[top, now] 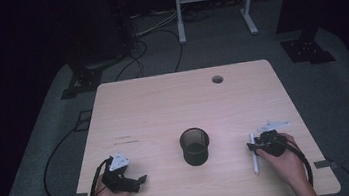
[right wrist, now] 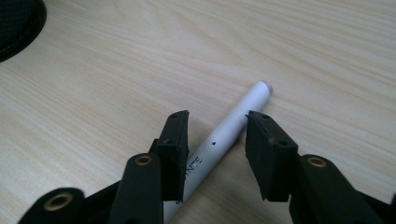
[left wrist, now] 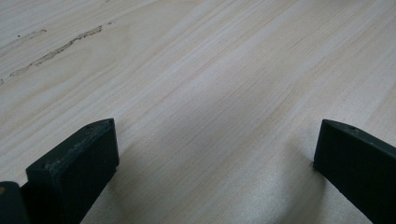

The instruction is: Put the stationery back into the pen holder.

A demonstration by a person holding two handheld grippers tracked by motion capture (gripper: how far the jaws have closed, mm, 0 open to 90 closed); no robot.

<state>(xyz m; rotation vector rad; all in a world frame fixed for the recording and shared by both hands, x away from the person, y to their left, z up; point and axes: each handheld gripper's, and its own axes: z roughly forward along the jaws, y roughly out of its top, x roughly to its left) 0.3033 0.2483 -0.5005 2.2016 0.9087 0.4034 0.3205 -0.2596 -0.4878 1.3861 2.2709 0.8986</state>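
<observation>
My R gripper point(right wrist: 215, 140) straddles the pen point(right wrist: 224, 137) lower right of frame, jaws apart, not clamped yet. L gripper point(left wrist: 210, 158) wide open, idle lower left. Cup point(top: 195, 147) centre, looks empty; prob pen goes in, nothing done.

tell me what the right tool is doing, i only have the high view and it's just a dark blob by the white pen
Observer: In the right gripper view the right tool is open, with the white pen lying on the table between its two jaws, not yet clamped.
Operator: which end is poking out past the jaws
Observer: The end with a small pinkish tip; grey lettering runs along the barrel nearer the tool's body.
Operator: and the left tool, anything in it
Observer: No. The left gripper view shows the left tool wide open over bare table, with a thin scuff mark farther ahead.
</observation>
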